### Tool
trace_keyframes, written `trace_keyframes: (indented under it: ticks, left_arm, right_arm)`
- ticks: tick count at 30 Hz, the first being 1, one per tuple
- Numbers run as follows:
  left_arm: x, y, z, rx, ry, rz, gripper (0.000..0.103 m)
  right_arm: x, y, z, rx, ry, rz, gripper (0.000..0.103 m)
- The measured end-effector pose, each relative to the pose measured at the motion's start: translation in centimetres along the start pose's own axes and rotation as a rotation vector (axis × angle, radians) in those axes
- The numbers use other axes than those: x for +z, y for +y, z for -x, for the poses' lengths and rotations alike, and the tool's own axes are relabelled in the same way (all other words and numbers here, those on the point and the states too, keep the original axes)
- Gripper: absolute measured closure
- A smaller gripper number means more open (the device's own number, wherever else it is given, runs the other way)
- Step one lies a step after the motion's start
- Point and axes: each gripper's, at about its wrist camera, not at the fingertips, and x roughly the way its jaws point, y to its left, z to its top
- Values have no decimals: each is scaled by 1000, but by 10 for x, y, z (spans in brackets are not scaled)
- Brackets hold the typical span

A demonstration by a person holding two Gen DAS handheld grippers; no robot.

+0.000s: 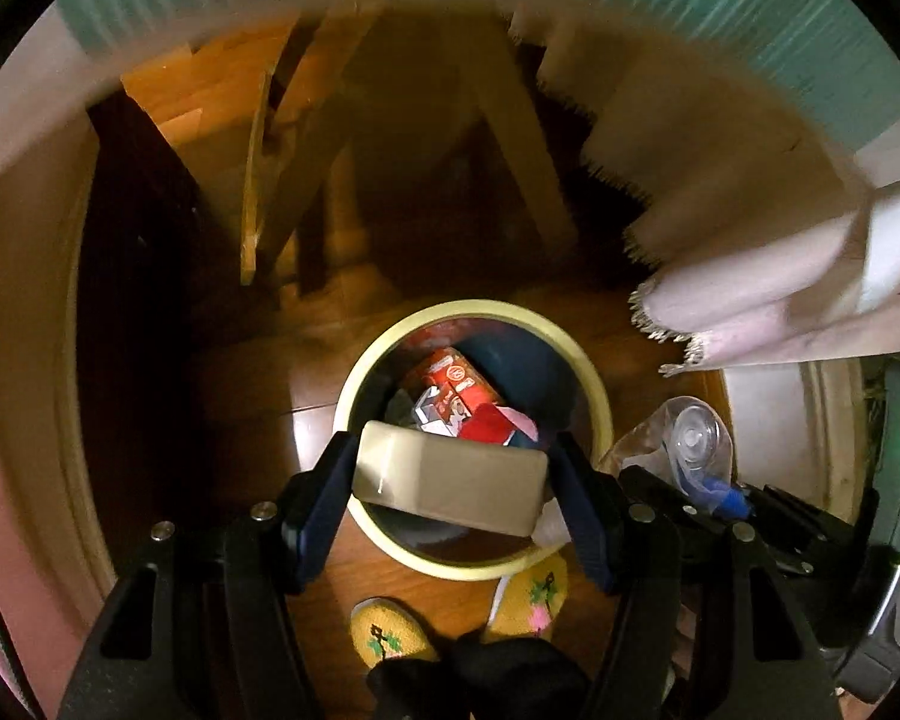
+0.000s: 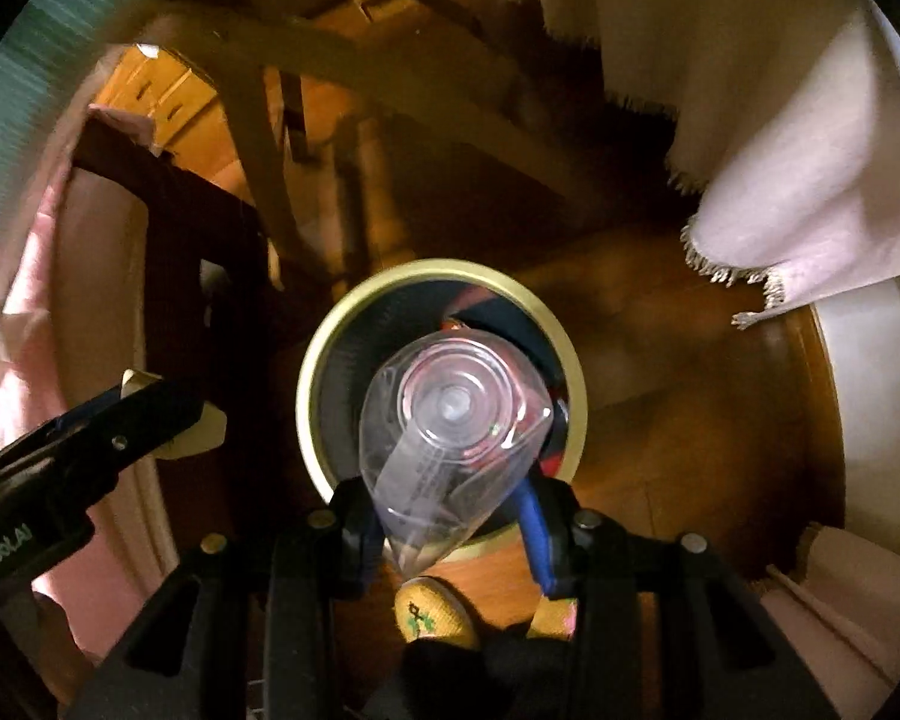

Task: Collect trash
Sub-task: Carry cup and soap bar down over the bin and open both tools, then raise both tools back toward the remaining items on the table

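Note:
A round bin with a pale yellow rim (image 1: 354, 372) (image 2: 312, 360) stands on the wood floor, holding a red carton (image 1: 456, 384) and other scraps. Straight above it my left gripper (image 1: 450, 450) points down with a beige rectangular box (image 1: 450, 480) lying between its fingers; thin gaps show at the box's ends, so the jaws stand open. My right gripper (image 2: 444, 489) hangs over the same bin, shut on a crumpled clear plastic bottle (image 2: 456, 420) seen end-on. The left wrist view shows that bottle (image 1: 690, 438) and gripper (image 1: 696, 480) just right of the bin.
A person's feet in yellow patterned slippers (image 1: 390, 630) (image 2: 432, 612) stand close in front of the bin. A fringed pale tablecloth (image 1: 750, 300) (image 2: 810, 228) hangs at the right. Wooden furniture legs (image 1: 510, 138) rise behind the bin, and a dark chair (image 2: 180, 210) stands left.

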Motion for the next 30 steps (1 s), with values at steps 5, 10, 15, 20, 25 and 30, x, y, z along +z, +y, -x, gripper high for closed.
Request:
trace_keyframes:
  ticks: [5,10,15,20,25,30]
  left_arm:
    - [-3,3,-20,33,22,-20,6]
    - [-6,9,-9,70,13,-10,6]
    - [-4,15,16,82,-10,36,6]
    - [-2,14,57,90,-50,56,6]
    - [1,10,118,104,-90,68,6]
    - [5,3,181,120,-129,55,6]
  right_arm:
    - [2,-3,-21,7,22,11,22]
    - [3,1,-15,6,24,31,22]
    - [2,4,6,9,4,23,22]
    - [1,13,41,32,-18,20,22]
    - [-1,29,87,47,-44,48,22]
    - [-4,45,149,82,-83,55,22]
